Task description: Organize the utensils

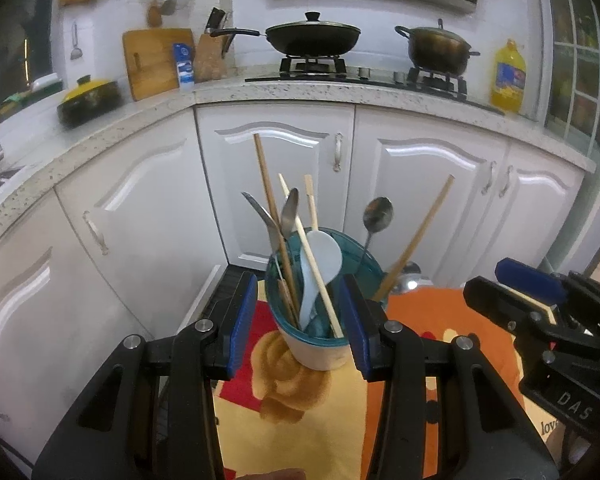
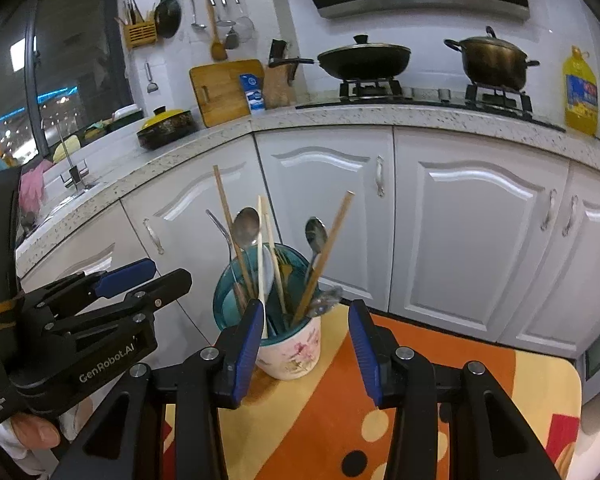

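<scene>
A white floral cup with a teal liner (image 1: 320, 344) (image 2: 290, 350) stands on the colourful table top (image 1: 300, 432) (image 2: 340, 420). It holds wooden chopsticks (image 1: 270, 216) (image 2: 230, 232), metal spoons (image 1: 377, 216) (image 2: 246, 226) and a pale blue ladle spoon (image 1: 320, 260). My left gripper (image 1: 300, 320) is open, its blue pads either side of the cup's near rim, not touching. My right gripper (image 2: 306, 334) is open, just before the cup and slightly to its right. Each gripper shows in the other view: the right (image 1: 540, 312), the left (image 2: 112, 300).
The table top is small, with edges close to the cup. White cabinet doors (image 2: 460, 240) stand behind it under a speckled counter (image 1: 340, 90) with a wok, a pot, an oil bottle (image 2: 580, 92), a cutting board and a yellow-lidded pot (image 1: 90, 98).
</scene>
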Demonstrator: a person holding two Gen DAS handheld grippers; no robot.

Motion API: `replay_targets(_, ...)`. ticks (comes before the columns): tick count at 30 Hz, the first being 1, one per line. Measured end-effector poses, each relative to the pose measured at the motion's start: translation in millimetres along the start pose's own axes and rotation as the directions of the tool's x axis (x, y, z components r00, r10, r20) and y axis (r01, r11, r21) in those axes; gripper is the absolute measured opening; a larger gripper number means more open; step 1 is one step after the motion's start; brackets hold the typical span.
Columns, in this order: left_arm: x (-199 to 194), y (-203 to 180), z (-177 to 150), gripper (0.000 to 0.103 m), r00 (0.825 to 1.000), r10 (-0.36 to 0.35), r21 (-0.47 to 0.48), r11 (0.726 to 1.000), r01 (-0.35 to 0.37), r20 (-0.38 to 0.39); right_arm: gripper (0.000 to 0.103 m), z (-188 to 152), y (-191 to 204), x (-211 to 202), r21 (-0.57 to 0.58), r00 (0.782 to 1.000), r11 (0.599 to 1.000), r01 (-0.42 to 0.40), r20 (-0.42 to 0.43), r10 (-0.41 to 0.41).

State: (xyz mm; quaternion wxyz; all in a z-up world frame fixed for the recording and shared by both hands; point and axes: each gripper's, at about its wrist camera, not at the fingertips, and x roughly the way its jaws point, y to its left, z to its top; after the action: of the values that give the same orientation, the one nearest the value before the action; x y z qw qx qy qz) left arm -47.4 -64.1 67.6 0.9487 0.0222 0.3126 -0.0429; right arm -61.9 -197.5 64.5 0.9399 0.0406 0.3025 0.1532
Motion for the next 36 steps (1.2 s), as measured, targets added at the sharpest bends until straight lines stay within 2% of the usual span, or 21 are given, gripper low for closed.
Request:
replay_targets(11,1,7,0,0.041,1.0,0.006,-0.024,1.0,-0.006,-0.004,0.043,5,13,5,-0.028,1.0,1.0,0.001,0.005,-0.001)
replay_targets(36,2,12,-2,0.041,1.0,0.022,-0.037,0.999,-0.022,-0.011,0.044,5,15,14,-0.037,1.0,0.999,-0.012,-0.011,0.011)
